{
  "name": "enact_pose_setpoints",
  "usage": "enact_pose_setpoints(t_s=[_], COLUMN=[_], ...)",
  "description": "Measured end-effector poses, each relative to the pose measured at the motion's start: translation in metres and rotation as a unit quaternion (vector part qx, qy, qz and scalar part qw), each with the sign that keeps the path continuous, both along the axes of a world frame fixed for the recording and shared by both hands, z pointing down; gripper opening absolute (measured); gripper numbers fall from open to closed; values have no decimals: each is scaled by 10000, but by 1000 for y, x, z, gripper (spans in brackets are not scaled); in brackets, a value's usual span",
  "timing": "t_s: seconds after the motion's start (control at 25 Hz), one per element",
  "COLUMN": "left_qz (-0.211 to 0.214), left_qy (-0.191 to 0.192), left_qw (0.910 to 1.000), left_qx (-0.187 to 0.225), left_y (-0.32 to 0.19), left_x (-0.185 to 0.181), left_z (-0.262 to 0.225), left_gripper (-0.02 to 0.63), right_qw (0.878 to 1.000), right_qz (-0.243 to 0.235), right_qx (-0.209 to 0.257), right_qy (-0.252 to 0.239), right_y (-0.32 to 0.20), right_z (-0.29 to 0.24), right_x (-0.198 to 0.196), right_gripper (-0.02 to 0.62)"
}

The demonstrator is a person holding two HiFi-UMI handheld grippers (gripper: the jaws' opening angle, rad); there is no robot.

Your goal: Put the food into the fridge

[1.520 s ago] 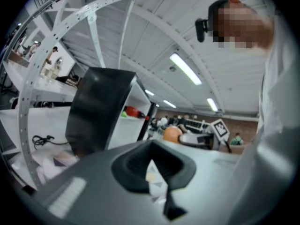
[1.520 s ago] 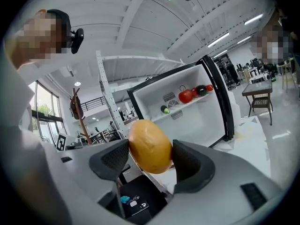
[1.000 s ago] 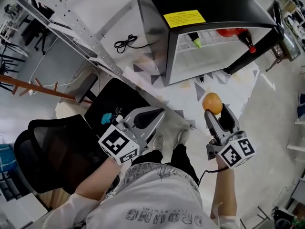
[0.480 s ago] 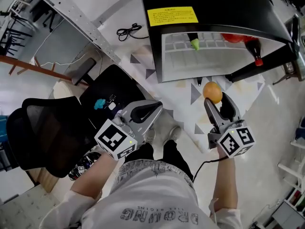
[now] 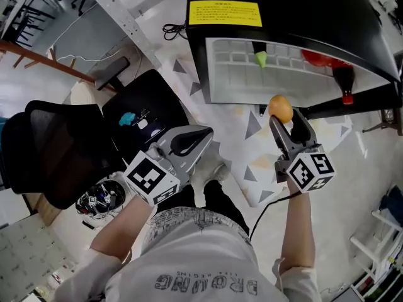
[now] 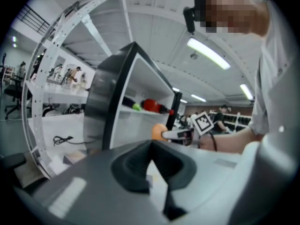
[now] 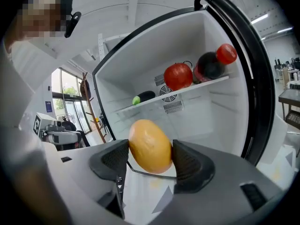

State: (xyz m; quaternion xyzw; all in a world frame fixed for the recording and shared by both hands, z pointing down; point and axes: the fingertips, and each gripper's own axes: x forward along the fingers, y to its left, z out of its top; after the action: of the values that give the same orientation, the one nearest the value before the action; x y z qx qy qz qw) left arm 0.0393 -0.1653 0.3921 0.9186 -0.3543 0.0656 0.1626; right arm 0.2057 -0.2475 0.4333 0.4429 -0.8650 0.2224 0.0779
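Here's the orange fruit (image 7: 150,146), pinched square between the two pads of the right gripper (image 7: 151,154). The jaws are parted only as wide as the fruit, one pad on each side of it. In the head view it sits at about 2 o'clock, right at the open front of the fridge (image 5: 283,17) and just below the lower edge of the opening.

Look into the fridge from the right gripper view. A white shelf (image 7: 187,92) runs across the upper part. On it, at 12 o'clock from the orange fruit, lies a dark vegetable (image 7: 143,97) with a green end. At 1 o'clock stands a red fruit (image 7: 178,76), and beside that lies a dark bottle (image 7: 212,64) with a red cap. A yellow label (image 5: 225,14) sits on the black top at 12 o'clock in the head view.

The right forearm reaches up from 5 o'clock, with the gripper nose aimed at the opening. The left gripper (image 5: 204,134) hangs back near centre, pointing toward 2 o'clock, with its jaws closed tip to tip on nothing. An office chair (image 5: 56,150) stands at 9 o'clock.
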Motion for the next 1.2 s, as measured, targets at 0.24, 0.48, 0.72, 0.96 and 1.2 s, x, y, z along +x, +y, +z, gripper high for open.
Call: enact_pose_setpoints(t_s=[0.24,0.48,0.72,0.96,1.2], left_qz=[-229,-349,-446,-506,-572], left_qy=[-51,-124,-200,-247,-279], left_qw=[9997,9993,9988,9984,9978], left_qx=[-43,-76,-74,-109,-162], left_y=[1,1,-1,-1,-4], left_x=[4,2,3,2,2], left_z=[7,13,14,16,20], left_gripper=[8,8,8,8,8], right_qw=[9995,9967,9904,9746,9627], right_qz=[-313,-586,-855,-1212,-1457], right_qx=[34,126,254,445,433], right_qy=[102,543,1059,1830,2240], right_y=[-23,-39,-57,-68,-79], right_z=[12,30,49,70,96], right_x=[-9,-14,-18,-22,-24], right_gripper=[278,278,278,278,278])
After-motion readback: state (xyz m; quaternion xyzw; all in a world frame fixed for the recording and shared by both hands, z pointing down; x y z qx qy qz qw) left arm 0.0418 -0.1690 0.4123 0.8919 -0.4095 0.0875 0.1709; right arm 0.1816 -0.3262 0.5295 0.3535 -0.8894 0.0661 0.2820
